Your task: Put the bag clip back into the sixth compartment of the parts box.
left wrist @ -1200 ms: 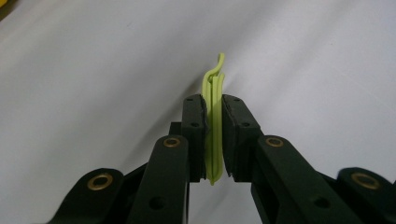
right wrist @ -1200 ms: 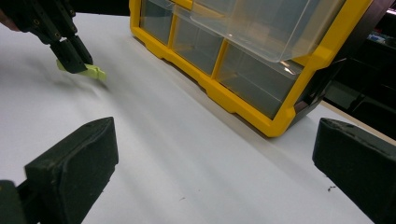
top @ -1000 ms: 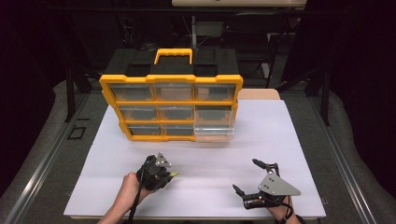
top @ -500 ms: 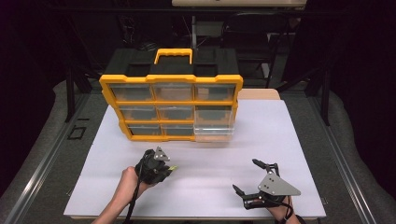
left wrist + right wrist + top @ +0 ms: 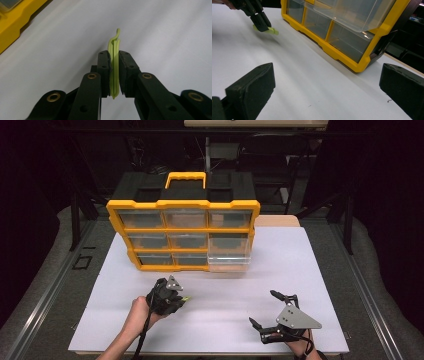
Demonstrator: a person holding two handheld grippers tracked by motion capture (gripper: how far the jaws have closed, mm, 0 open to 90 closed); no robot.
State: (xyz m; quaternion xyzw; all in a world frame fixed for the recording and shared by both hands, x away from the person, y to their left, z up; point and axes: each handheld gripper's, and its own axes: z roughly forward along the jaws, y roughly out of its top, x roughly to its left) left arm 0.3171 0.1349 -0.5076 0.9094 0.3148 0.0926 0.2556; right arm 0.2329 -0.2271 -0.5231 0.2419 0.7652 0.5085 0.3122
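The left gripper (image 5: 176, 296), jaws clamped on a thin green clip (image 5: 115, 67) above the worktop (image 5: 300, 265), looks mid-carry toward the open clear drawer (image 5: 229, 261) at one o'clock, while the right gripper (image 5: 270, 317) idles, jaws apart

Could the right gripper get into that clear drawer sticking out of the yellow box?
Probably yes. The right gripper is open and holds nothing, and only bare white table lies between it and the pulled-out drawer. The left gripper, clamped on a green clip, sits off to the side.
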